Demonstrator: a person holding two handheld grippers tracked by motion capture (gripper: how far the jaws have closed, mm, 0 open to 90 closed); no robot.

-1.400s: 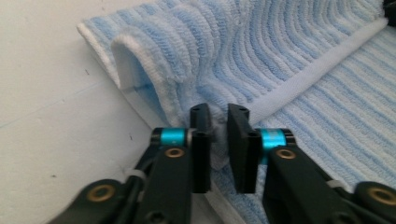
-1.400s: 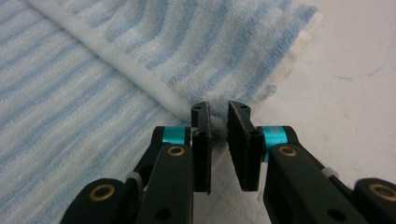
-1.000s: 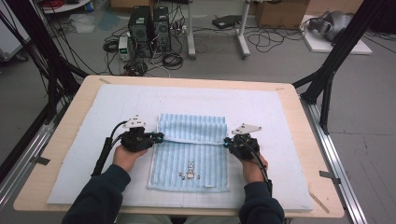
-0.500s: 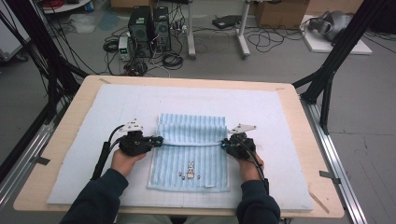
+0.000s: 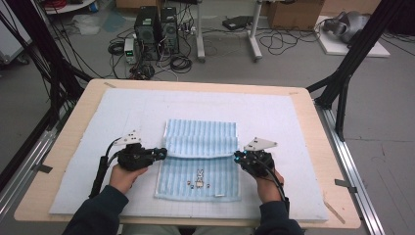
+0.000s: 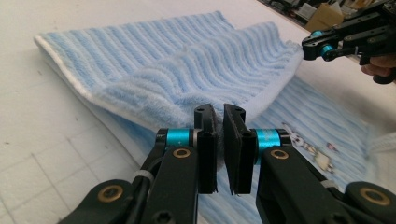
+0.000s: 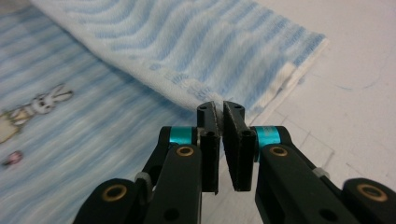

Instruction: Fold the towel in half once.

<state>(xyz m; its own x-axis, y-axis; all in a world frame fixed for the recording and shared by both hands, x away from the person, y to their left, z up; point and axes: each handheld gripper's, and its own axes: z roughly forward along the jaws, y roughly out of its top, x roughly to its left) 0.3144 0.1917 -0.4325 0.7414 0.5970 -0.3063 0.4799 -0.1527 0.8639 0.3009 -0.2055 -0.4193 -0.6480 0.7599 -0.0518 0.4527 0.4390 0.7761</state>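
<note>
A light blue striped towel point(image 5: 200, 139) with a small bunny print point(image 5: 198, 178) lies on the mat, its far part folded over toward me. My left gripper point(image 5: 161, 152) is shut on the left corner of the folded flap, and the terry bunches between the jaws of that gripper point(image 6: 219, 116). My right gripper point(image 5: 237, 155) is shut on the flap's right corner, with the hem of the towel point(image 7: 210, 42) pinched at its tips point(image 7: 219, 112). Seen from the left gripper view, the right gripper point(image 6: 310, 49) holds the far end of the flap of the towel point(image 6: 187, 70).
The towel lies on a pale gridded mat point(image 5: 293, 122) that covers a wooden table point(image 5: 73, 127). Black frame posts point(image 5: 342, 93) stand at the table's far corners. Computer towers point(image 5: 156, 29) and cables sit on the floor beyond.
Both grippers have drawn the folded flap a little toward the near edge, so it covers more of the lower layer. Both grips hold as before.
</note>
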